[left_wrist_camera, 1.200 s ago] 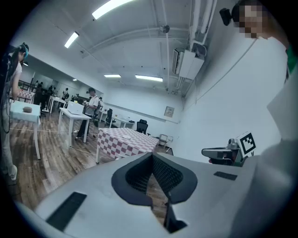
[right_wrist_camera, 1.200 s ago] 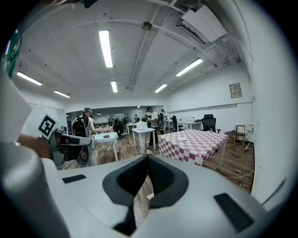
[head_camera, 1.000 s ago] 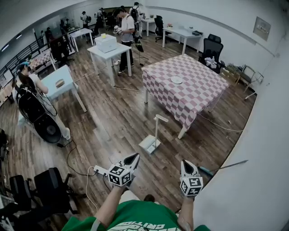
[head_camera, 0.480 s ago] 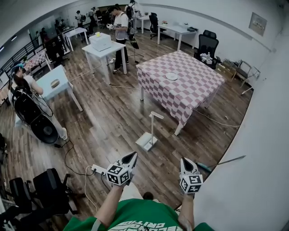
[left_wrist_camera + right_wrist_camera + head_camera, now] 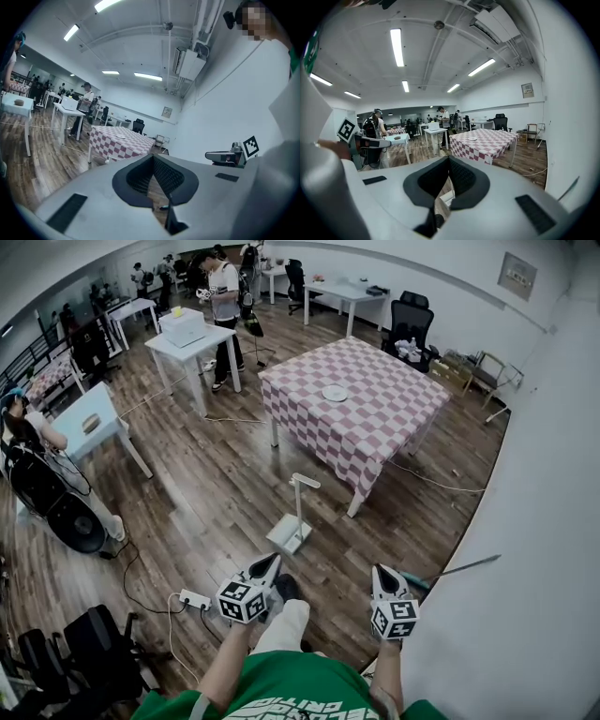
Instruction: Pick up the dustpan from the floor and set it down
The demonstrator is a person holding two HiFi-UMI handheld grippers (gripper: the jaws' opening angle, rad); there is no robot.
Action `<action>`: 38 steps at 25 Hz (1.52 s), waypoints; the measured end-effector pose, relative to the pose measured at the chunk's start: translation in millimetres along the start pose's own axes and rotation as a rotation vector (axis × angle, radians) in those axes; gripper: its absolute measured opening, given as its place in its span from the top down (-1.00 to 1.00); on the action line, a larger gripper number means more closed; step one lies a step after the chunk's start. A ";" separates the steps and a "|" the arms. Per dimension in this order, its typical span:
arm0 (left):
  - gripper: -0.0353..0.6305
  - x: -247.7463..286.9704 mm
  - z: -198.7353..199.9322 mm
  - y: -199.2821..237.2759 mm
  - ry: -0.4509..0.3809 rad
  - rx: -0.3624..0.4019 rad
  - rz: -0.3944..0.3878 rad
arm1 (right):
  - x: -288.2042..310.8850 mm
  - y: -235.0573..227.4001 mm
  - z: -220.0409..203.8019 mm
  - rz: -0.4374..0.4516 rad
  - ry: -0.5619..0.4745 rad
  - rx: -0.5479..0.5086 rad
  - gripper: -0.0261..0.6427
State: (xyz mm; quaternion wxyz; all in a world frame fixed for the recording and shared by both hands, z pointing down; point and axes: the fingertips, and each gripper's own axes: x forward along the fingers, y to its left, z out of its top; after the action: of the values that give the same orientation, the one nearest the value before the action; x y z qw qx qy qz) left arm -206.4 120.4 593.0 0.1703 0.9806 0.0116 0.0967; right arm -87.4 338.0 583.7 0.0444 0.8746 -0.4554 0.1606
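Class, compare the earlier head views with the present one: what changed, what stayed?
The person has stepped forward: a shoe now shows between the grippers, and the dustpan lies slightly nearer the left gripper. Nothing was grasped or released. That gripper and the right gripper stay shut, empty; the dustpan stays on the floor.

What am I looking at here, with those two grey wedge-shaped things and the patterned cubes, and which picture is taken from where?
There is no robot here: a person holds a two-jaw gripper in each hand. The head view looks down from a camera on the person's head. The left gripper and the right gripper show at the bottom of it, and the marker cubes are parts of them. The other two pictures come from cameras riding on the grippers, each looking along its own jaws. Both pairs of jaws are shut and hold nothing. Ahead, on the wooden floor, stands a white long-handled dustpan, untouched. Beyond it is a table with a checked cloth, bearing a plate.
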 end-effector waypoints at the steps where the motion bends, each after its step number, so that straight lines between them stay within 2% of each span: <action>1: 0.88 7.9 0.8 -0.4 0.000 -0.001 -0.010 | 1.6 -5.7 0.5 -0.010 0.000 0.001 0.90; 7: 0.88 62.3 4.3 8.4 0.022 -0.014 -0.048 | 19.9 -38.1 3.1 -0.053 0.013 0.013 0.90; 13: 0.88 119.7 23.2 16.7 0.049 0.008 -0.099 | 52.5 -74.9 20.5 -0.094 0.011 0.036 0.90; 17: 0.88 155.8 40.2 38.6 0.058 0.017 -0.104 | 88.6 -90.2 29.1 -0.098 0.027 0.026 0.90; 28: 0.88 227.8 77.8 108.7 0.089 0.012 -0.084 | 200.2 -110.5 61.2 -0.063 0.053 0.045 0.90; 33: 0.88 243.9 84.1 139.3 0.104 0.007 -0.074 | 256.9 -98.6 75.2 -0.013 0.062 0.031 0.90; 38: 0.88 248.0 100.4 177.3 0.079 -0.015 -0.041 | 303.5 -82.9 98.1 0.032 0.065 -0.008 0.90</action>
State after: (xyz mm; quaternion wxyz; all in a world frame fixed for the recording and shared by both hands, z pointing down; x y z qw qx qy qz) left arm 54.5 -66.1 605.9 0.1790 0.9742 0.0377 0.1320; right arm 165.4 126.8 594.2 0.0600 0.8614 -0.4682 0.1878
